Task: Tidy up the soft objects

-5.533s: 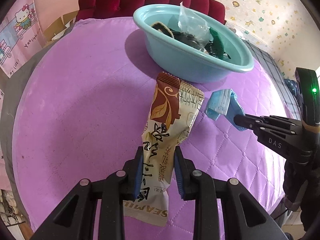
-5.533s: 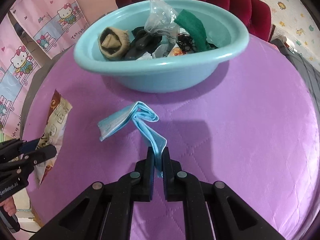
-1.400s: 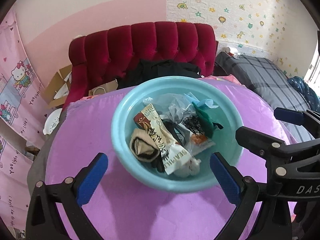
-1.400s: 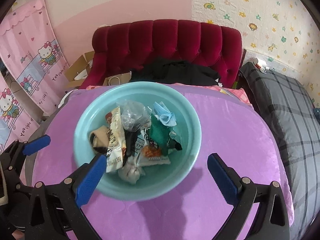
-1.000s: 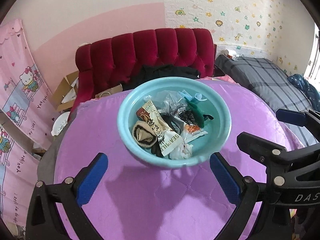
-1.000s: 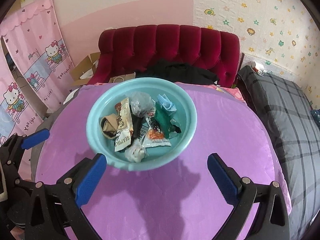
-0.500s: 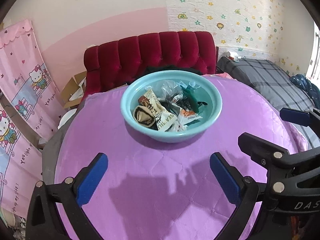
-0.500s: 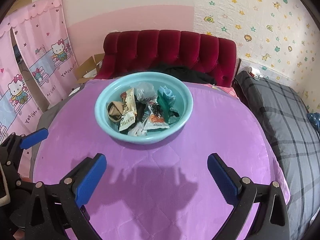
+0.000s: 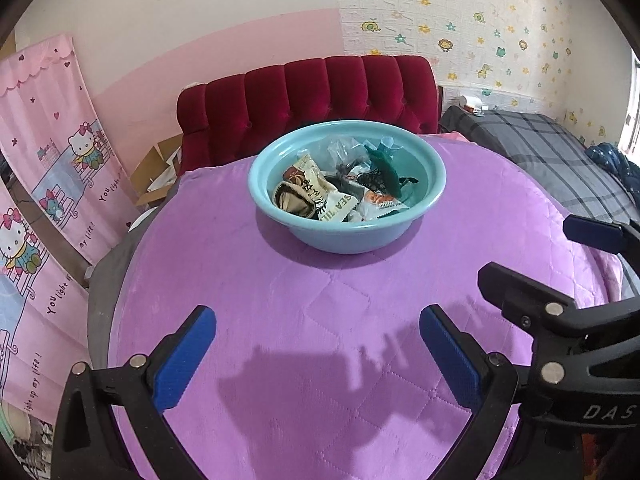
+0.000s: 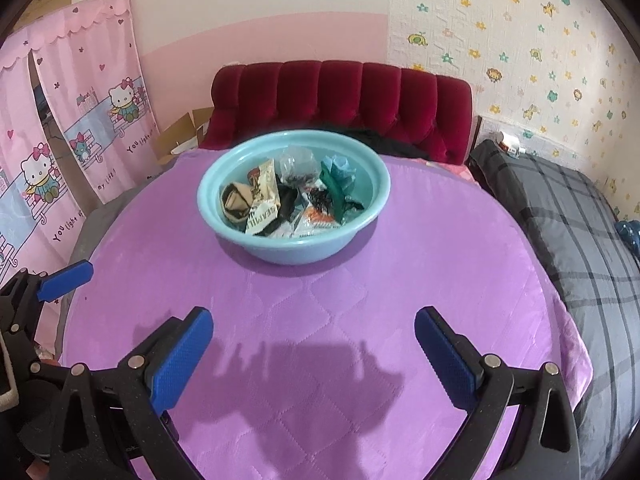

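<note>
A light blue basin [image 9: 434,196] [image 10: 374,204] stands at the far side of the round purple table [image 9: 320,320] [image 10: 320,320]. It holds several soft items: a brown-and-cream snack packet [image 9: 320,194] [image 10: 262,200], a rolled tan sock [image 9: 290,200], a light blue face mask [image 10: 340,168], a green cloth [image 9: 384,168] and a clear plastic bag [image 10: 296,164]. My left gripper [image 9: 318,354] is open and empty above the near table. My right gripper [image 10: 314,354] is open and empty too, and shows in the left wrist view [image 9: 560,264] at the right.
A red tufted headboard [image 9: 312,92] stands behind the table. A bed with a grey plaid cover [image 10: 568,216] lies to the right. Pink cartoon curtains [image 9: 48,168] hang at the left, with cardboard boxes [image 9: 156,172] on the floor beside them.
Both grippers let go of the snack packet and the face mask, which now lie in the basin. Both have since drawn back and away, so the basin looks smaller and farther.
</note>
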Motion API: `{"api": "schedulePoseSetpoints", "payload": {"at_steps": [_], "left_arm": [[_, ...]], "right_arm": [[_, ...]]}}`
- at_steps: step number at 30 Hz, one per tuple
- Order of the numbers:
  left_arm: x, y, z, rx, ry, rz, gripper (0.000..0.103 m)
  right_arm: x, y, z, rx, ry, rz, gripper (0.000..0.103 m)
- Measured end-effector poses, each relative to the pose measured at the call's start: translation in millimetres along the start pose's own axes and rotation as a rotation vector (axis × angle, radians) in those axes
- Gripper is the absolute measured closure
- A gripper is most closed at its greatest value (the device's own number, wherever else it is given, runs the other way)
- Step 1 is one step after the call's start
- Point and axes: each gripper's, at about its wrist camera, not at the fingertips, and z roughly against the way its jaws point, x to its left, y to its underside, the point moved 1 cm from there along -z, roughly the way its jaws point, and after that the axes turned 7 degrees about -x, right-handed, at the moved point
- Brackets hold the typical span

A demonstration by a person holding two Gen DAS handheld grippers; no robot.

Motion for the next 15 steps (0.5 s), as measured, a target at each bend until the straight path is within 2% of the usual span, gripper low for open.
{"api": "schedulePoseSetpoints", "payload": {"at_steps": [15], "left_arm": [[0.1, 4.1, -3.0, 0.02, 0.003, 0.0, 0.0]], "right_arm": [[1.5, 8.1, -4.3, 0.022, -0.002, -0.001, 0.0]]}}
